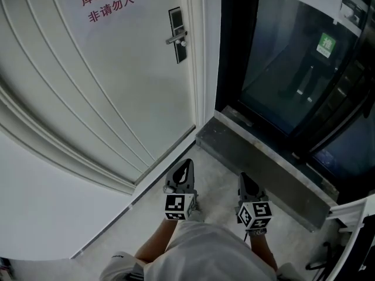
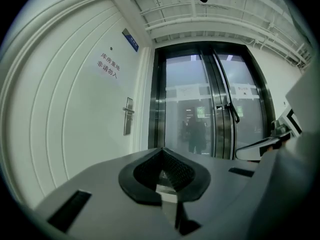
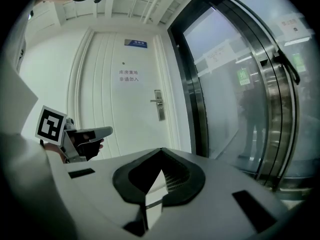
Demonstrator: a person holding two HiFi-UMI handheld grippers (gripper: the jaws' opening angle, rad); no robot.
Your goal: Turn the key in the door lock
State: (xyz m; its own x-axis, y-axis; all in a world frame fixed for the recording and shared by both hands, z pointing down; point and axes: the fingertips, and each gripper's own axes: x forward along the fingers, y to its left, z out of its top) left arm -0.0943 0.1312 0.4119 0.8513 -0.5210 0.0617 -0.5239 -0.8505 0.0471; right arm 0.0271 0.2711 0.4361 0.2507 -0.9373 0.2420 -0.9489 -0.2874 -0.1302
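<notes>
— Closest up, what have you got?

— Pale clothing on the person, at the bottom of the head view. Just past it are the marker cubes. The left gripper and the right gripper are side by side over the light floor. They are near each other but not touching. Both aim up the picture, toward the corner where door meets glass.

— Are the tongs on anything?

— No. In the left gripper view the dark ribbed pads meet at the tip with nothing between them. The right gripper view shows the same: jaws together, empty.

— And the lock?

— The lock is a dark upright plate with a silver lever handle. It sits at the right edge of the white panelled door, close to the frame, and is well apart from both grippers. In the right gripper view it lies ahead of and above the jaw tips, and the left gripper shows at that view's left.

— Is a key in it?

— Too small to tell in any view.

— What else is around?

— Red characters are printed on the door, up and left of the lock. Right of the door stand dark glass doors with a green sign showing in them. A grey sill runs along their foot.
</notes>
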